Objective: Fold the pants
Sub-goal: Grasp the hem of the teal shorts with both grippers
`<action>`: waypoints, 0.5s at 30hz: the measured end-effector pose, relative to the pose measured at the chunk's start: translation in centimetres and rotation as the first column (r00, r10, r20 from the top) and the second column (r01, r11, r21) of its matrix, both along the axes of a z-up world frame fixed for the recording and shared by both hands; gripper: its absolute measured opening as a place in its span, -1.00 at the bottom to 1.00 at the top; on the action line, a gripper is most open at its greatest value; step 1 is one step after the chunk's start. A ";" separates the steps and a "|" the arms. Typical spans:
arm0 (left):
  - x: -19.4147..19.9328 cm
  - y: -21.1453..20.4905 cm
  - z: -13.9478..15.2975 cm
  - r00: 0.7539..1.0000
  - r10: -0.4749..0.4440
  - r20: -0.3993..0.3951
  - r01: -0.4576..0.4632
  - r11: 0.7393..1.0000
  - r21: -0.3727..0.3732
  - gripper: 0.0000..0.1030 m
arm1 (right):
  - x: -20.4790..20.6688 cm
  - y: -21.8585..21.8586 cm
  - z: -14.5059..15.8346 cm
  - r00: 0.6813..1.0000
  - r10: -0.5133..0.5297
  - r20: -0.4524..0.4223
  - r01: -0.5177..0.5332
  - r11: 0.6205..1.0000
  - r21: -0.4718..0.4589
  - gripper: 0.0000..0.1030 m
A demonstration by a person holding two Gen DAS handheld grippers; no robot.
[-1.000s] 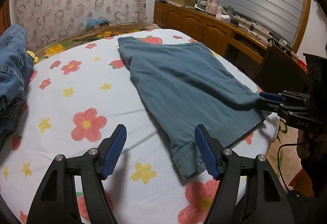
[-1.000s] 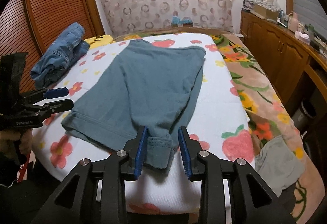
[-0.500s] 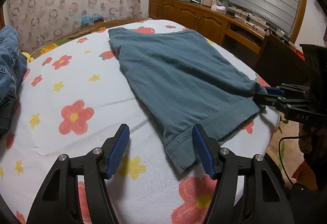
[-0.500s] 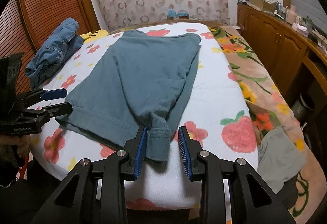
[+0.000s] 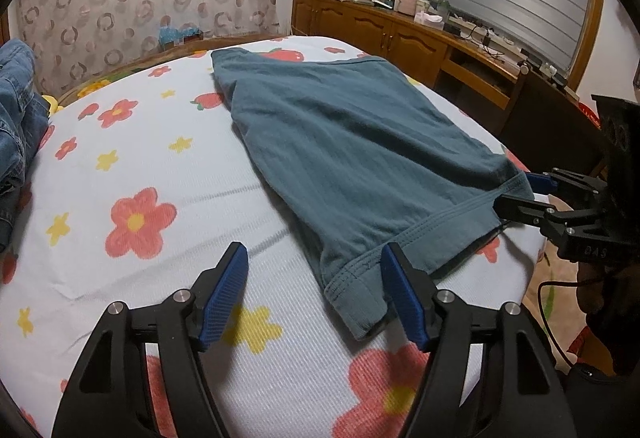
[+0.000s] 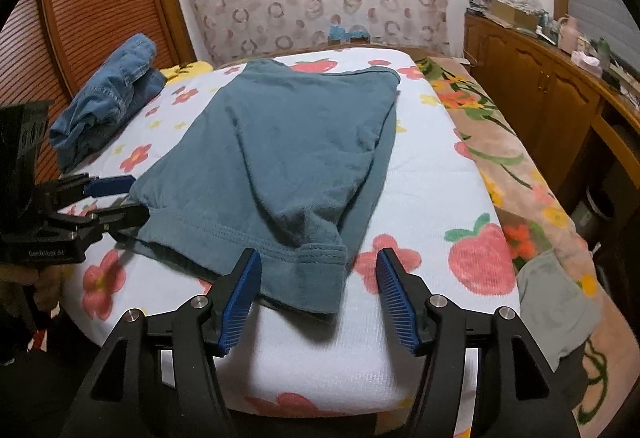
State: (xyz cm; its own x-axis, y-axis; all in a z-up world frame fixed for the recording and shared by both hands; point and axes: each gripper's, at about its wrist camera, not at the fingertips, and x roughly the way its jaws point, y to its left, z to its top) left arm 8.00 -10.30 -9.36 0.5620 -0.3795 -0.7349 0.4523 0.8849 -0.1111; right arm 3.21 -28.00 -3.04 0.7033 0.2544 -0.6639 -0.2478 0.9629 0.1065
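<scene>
The right gripper (image 6: 318, 288) has just been opening: its jaws, narrow around the near hem a second ago, now stand wide, the hem corner lying loose between the blue pads. The teal pants (image 6: 288, 158), folded lengthwise, lie flat along the flowered bed sheet (image 6: 424, 198), hems at the near edge. The left gripper (image 5: 314, 296) hovers spread wide beside the other hem corner; its right pad seems to brush the cloth, though the fisheye makes that hard to judge. The release suggests this fold is set; a crosswise fold probably comes next.
</scene>
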 end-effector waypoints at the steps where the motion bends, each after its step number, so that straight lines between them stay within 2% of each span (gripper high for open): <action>1: 0.0 0.0 0.0 1.000 0.000 0.001 0.000 1.000 0.000 0.36 | 0.0 0.0 -0.1 1.000 -0.005 0.003 0.005 1.000 0.001 0.21; 8: -0.1 0.0 0.0 1.000 0.004 0.004 -0.004 1.000 -0.005 0.36 | -0.8 -0.1 -0.3 0.999 -0.029 0.029 0.029 1.000 0.010 0.21; 11: -0.4 0.1 0.1 1.000 -0.010 0.000 0.010 1.000 -0.027 0.14 | -0.9 -0.5 -0.2 0.999 -0.040 0.026 0.039 0.999 0.029 0.08; 15: -0.9 0.1 0.2 0.999 -0.032 -0.011 0.031 0.998 -0.050 -0.18 | -1.2 -0.7 -0.1 1.000 -0.022 0.014 0.021 0.999 0.039 -0.20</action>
State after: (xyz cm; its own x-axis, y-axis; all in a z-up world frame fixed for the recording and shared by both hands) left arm 7.14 -10.23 -9.13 0.5409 -0.4334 -0.7208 0.4781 0.8635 -0.1604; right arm 2.01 -28.71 -3.14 0.7185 0.2643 -0.6434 -0.2287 0.9633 0.1402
